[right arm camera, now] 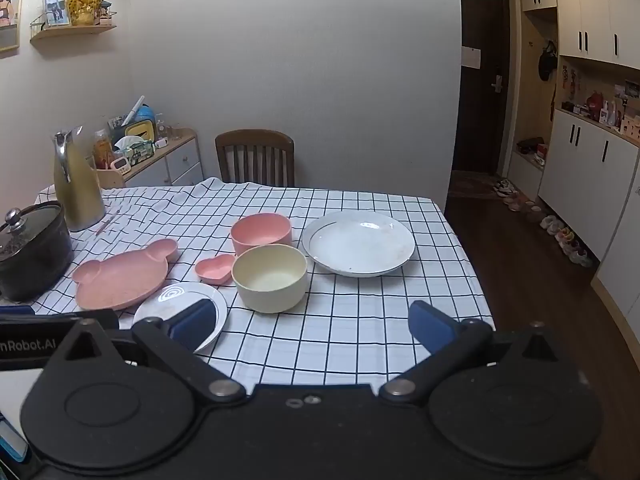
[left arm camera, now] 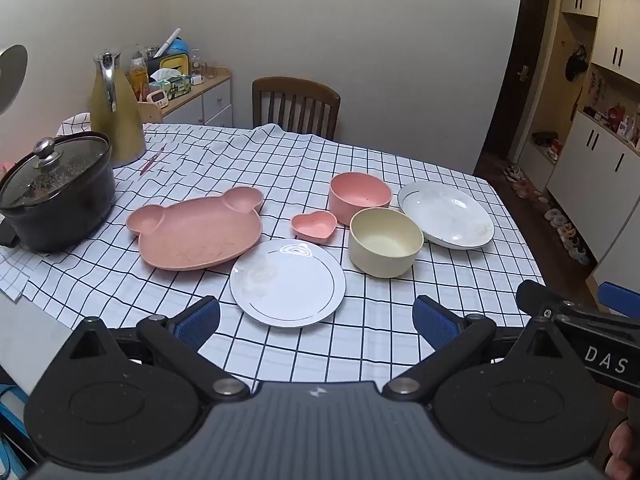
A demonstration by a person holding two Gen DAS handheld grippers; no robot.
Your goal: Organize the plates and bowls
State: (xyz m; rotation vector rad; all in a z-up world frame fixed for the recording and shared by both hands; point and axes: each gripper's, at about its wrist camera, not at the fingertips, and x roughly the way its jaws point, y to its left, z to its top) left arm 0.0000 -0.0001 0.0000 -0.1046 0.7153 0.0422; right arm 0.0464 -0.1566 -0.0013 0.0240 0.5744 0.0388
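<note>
Left gripper (left arm camera: 316, 320): fingers wide, empty, above the table's near edge. Right gripper (right arm camera: 312, 326): likewise wide, empty. Near edge: white plate (left arm camera: 287, 282). Mid-table, unstacked: bear plate (left arm camera: 196, 233), heart dish (left arm camera: 314, 226), pink bowl (left arm camera: 360, 197), cream bowl (left arm camera: 385, 241), deep plate (left arm camera: 445, 214). Judgement: nothing sorted yet.

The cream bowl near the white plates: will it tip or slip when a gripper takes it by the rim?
The cream bowl looks wide, low and straight-walled, so it probably will not tip. Its matte surface suggests a fair grip and little weight. It stands empty and apart from the pink bowl, so a push would likely slide it.
</note>
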